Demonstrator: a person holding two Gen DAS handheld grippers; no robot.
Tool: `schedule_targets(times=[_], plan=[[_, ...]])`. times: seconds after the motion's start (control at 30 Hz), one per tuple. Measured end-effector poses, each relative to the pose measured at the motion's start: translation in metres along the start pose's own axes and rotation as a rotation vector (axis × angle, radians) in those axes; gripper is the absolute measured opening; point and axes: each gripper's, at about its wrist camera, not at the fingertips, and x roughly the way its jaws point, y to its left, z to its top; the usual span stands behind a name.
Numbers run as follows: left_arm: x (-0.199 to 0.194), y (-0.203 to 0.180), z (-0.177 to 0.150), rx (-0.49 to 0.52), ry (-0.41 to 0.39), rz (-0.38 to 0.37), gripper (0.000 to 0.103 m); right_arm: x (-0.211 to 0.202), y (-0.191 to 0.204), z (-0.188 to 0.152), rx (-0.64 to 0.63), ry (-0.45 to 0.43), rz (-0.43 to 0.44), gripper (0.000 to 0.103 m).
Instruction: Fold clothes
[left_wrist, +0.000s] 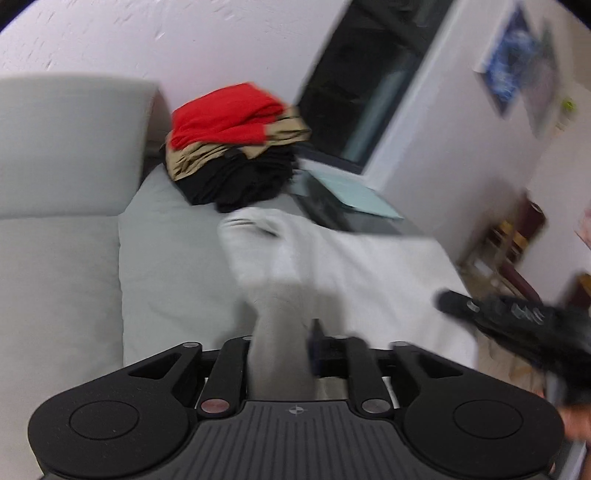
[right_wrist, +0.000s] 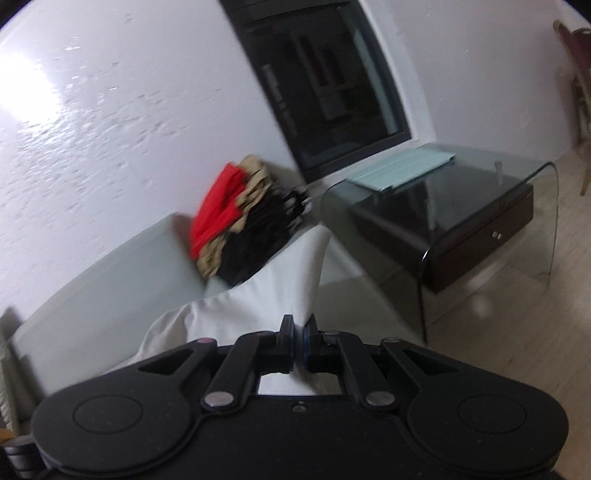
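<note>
the left gripper (left_wrist: 282, 332) is pinching a bunched fold of the white garment (left_wrist: 369, 280), fingers pressed onto the cloth, and it is hanging over the grey sofa (left_wrist: 55, 258). the right gripper (right_wrist: 298, 334) is clamping another edge of the same white garment (right_wrist: 280, 280), pads squeezed tight on it, cloth rising to a peak above the sofa seat. at the sofa's far end, a stack of folded clothes (left_wrist: 236, 147) is sitting, red on top. beside the sofa, a glass side table (right_wrist: 461, 206) is standing.
</note>
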Motion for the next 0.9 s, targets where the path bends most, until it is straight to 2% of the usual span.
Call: schedule_targets(times=[0.03,0.07,0.1,0.13,0.17,0.23,0.27,0.33,0.37,0.4,0.43,0.5,0.57,0.6,0.7,0.77,0.9], plan=[[0.003,0.005,0.0,-0.002,0.006,0.019,0.032,0.017,-0.003,0.002,0.002,0.004,-0.02,0.015],[0.007,0.01,-0.001,-0.004,0.012,0.037,0.027,0.034,-0.009,0.003,0.008,0.043,-0.047,0.025],[0.01,0.014,-0.001,-0.006,0.018,0.056,0.027,0.05,-0.015,0.003,0.018,0.083,-0.074,0.04],[0.014,0.019,-0.001,-0.008,0.025,0.074,0.027,0.057,-0.023,0.001,0.043,0.12,-0.098,0.04],[0.017,0.024,-0.002,-0.01,0.031,0.093,0.033,0.057,-0.031,-0.003,0.066,0.129,-0.103,0.04],[0.024,0.033,-0.002,-0.015,0.043,0.13,0.034,0.041,-0.044,-0.014,0.067,0.103,-0.09,0.05],[0.028,0.038,-0.003,-0.016,0.049,0.148,0.034,0.033,-0.049,-0.019,0.057,0.089,-0.09,0.052],[0.023,0.034,-0.012,0.032,0.059,0.142,0.031,0.021,-0.054,-0.027,0.03,0.088,-0.103,0.052],[0.022,0.03,-0.016,0.05,0.067,0.133,0.026,0.017,-0.054,-0.03,0.028,0.094,-0.097,0.051],[0.025,0.025,-0.018,0.065,0.078,0.123,0.024,0.015,-0.053,-0.03,0.027,0.101,-0.089,0.047],[0.03,0.019,-0.019,0.08,0.085,0.118,0.023,0.013,-0.05,-0.032,0.014,0.11,-0.079,0.035],[0.043,0.004,-0.019,0.111,0.09,0.111,0.023,0.011,-0.036,-0.036,-0.037,0.131,-0.055,0.02],[0.059,-0.012,-0.023,0.158,0.114,0.13,0.023,0.017,-0.024,-0.042,-0.076,0.171,-0.039,0.019],[0.065,-0.018,-0.029,0.178,0.153,0.14,0.023,0.023,-0.02,-0.047,-0.088,0.195,-0.036,0.019],[0.071,-0.025,-0.044,0.216,0.242,0.179,0.023,0.037,-0.015,-0.062,-0.155,0.274,-0.108,0.017],[0.06,-0.023,-0.051,0.219,0.297,0.173,0.023,0.027,-0.017,-0.071,-0.163,0.304,-0.151,0.016],[0.034,-0.024,-0.068,0.266,0.409,0.191,0.022,-0.017,-0.027,-0.085,-0.135,0.359,-0.177,0.017]])
